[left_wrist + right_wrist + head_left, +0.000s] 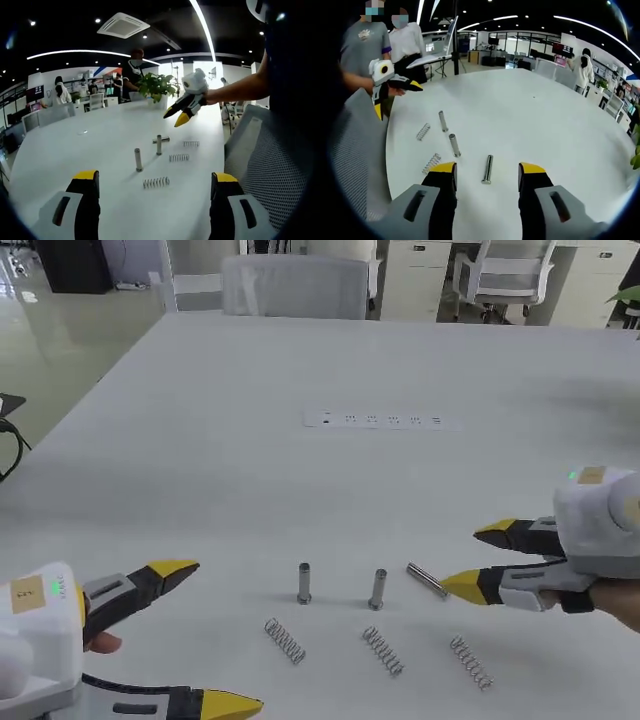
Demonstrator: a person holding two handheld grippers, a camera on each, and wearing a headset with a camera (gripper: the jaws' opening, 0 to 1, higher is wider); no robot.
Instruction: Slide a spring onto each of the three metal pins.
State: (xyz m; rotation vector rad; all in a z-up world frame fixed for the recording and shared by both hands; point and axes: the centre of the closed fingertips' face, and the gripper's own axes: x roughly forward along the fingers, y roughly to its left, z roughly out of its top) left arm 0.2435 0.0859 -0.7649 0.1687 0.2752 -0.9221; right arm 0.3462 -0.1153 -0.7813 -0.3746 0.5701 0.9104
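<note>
Head view, parts: upright pins (pixel 304 583) standing, fallen pin (pixel 427 580) lying, springs (pixel 383 651) lying unloaded, all near the desk's (pixel 300 370) front edge.
Left gripper view, tongs: left gripper (pixel 155 176) gaping, holding nothing.
Right gripper view, risk: right gripper (pixel 487 167) gaping astride the fallen pin; risking rolling it away by pinching off-centre, or toppling a neighbouring upright.

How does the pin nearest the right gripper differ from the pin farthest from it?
Pose: the near pin lies on its side, while the far pin stands upright on its base. Place: the near pin lies just ahead of the open right gripper, in line with the gap between its jaws, while the far pin stands well clear of it. Shared: both are bare metal, and neither carries a spring.
</note>
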